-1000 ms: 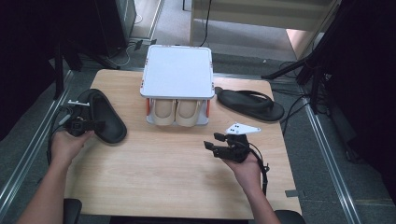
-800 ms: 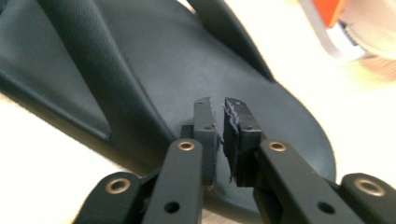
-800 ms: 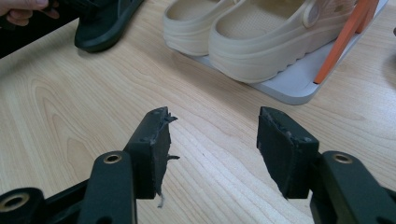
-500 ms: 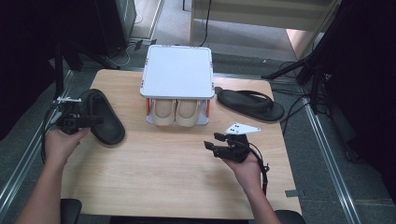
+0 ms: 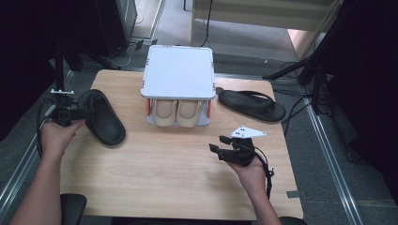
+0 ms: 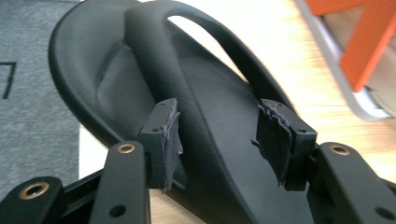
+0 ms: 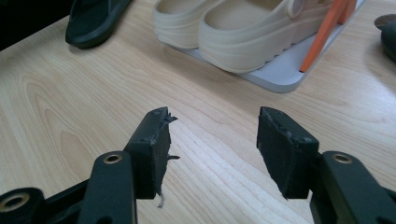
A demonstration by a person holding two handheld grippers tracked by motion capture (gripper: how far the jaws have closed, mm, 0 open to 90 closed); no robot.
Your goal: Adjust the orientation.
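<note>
A black slide sandal lies at the table's left edge. My left gripper sits at its outer side, and its jaws have just been opening. In the left gripper view the sandal's strap runs between the spread pads of that gripper, which do not press on it. My right gripper hovers open over bare wood at the front right; nothing lies between its jaws. A black flip-flop rests at the right, beside the rack.
A white-topped rack with orange posts stands at the table's back centre, a pair of cream clogs on its lower shelf; the clogs also lie ahead of my right gripper. Floor and dark stands surround the table.
My left gripper's jaws went from closed on the sandal to wide apart, and the hand drew slightly left and up. The sandal stays on the table. The right hand kept still.
</note>
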